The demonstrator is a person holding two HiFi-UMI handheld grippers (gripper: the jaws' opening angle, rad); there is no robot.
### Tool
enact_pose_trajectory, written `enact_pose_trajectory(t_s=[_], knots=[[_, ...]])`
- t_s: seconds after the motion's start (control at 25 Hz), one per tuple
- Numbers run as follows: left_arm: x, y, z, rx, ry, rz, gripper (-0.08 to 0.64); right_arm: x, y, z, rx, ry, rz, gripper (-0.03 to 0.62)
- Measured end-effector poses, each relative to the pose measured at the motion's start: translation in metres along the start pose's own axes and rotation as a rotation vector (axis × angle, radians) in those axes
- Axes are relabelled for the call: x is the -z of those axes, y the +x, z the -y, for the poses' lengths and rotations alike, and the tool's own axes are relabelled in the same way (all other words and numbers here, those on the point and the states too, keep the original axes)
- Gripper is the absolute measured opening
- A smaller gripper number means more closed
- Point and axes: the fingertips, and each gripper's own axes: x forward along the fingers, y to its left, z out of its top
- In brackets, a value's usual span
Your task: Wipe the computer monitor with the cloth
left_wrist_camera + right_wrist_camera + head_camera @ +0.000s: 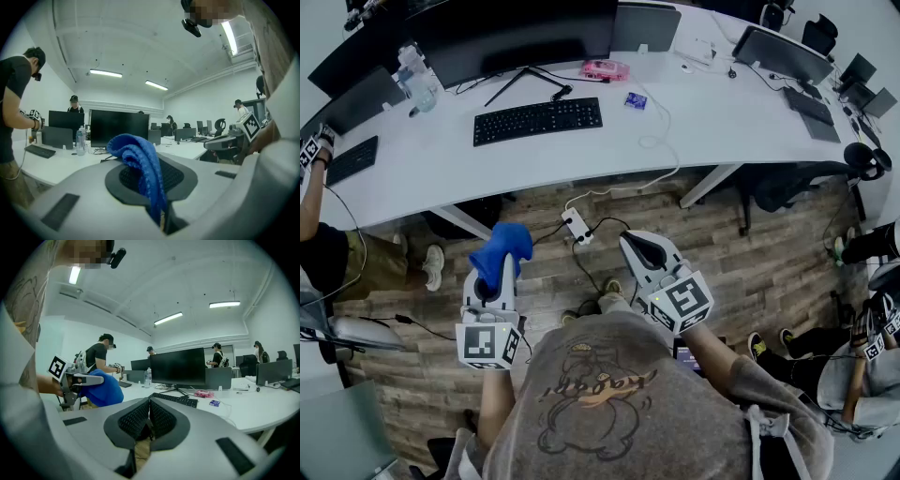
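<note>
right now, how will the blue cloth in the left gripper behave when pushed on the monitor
Probably floppy: the blue cloth droops limply from the shut jaws of the left gripper. Likely light and apt to bunch; its knit looks grippy, not slippery.

A grey cartoon-print T-shirt is worn; left tongs and right tongs are pale grey (black pads).

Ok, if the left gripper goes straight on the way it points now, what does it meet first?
Most likely the big black monitor, cloth first: the left gripper looks level across the white desk at its screen. Depth is hard to judge, though.
</note>
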Motion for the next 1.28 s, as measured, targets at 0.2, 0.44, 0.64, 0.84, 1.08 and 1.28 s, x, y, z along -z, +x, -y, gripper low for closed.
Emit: enact_pose_trajectory(t_s=[0.2, 0.44, 0.64, 0.84, 1.08, 1.28], knots=[[0.000, -0.010, -0.002, 0.013, -0.001, 0.003, 0.048, -0.001, -0.003, -0.014, -0.002, -0.004, -0.002, 0.020], [0.009, -0.017, -0.008, 0.047, 0.001, -0.005, 0.048, 0.006, -0.001, -0.034, 0.009, -0.007, -0.008, 0.020], [0.016, -0.015, -0.019, 0.068, 0.002, 0.003, 0.048, 0.008, 0.005, -0.046, 0.023, 0.012, 0.019, 0.021], [0.020, -0.004, -0.035, 0.052, 0.000, 0.013, 0.048, 0.008, 0.024, -0.038, 0.020, 0.015, 0.036, 0.021], [0.010, 0.039, -0.062, 0.021, 0.003, 0.031, 0.048, -0.002, 0.073, -0.005, 0.002, 0.008, 0.047, 0.021], [-0.008, 0.089, -0.082, -0.012, 0.020, 0.040, 0.048, -0.016, 0.124, 0.038, -0.048, 0.011, 0.062, 0.021]])
